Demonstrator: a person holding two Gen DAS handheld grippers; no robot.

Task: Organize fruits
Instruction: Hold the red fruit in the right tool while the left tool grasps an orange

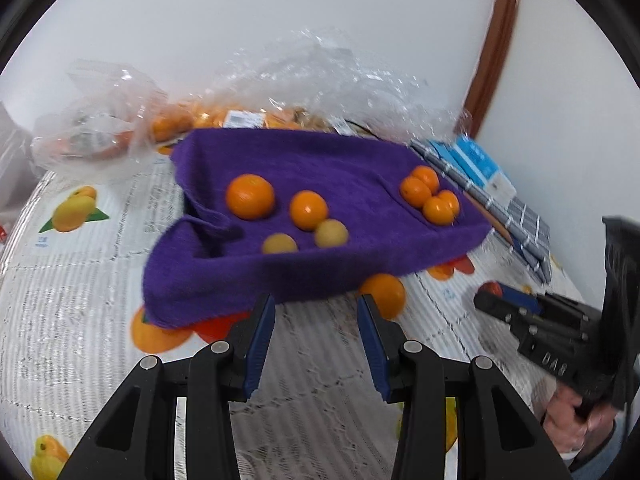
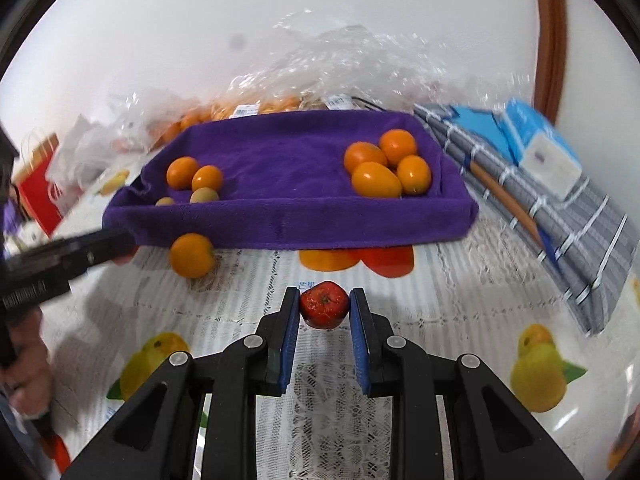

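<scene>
While a fruit-printed cloth is covering the tabletop [image 2: 460, 320], much of the back of the scene is staying hard to read: crumpled clear plastic bags [image 1: 320, 80] are blurring against the wall, and the orange fruit inside them cannot be counted. A purple towel-lined tray [image 2: 288, 216] is sitting on the tabletop, its long axis running left to right in both views. Its near wall is cutting off the lower parts of the fruit inside. Four oranges [image 2: 384, 168] are clustering in the tray's right end; at its left end two more oranges [image 1: 276, 202] are lying beside two pale yellow-green fruits [image 1: 306, 238]. One loose orange [image 2: 191, 255] is resting on the tabletop against the tray's near left corner, partly hidden behind a finger in the left wrist view. A folded grey checked cloth [image 2: 560, 216] with blue packets on it is lying to the right of the tray.

The left hand-held gripper [image 1: 316, 340] is hovering spread over the tabletop with nothing between its pads. The right hand-held gripper [image 2: 324, 312] is pinching one small red fruit [image 2: 324, 304] just in front of the tray, its stem end facing the camera.
</scene>
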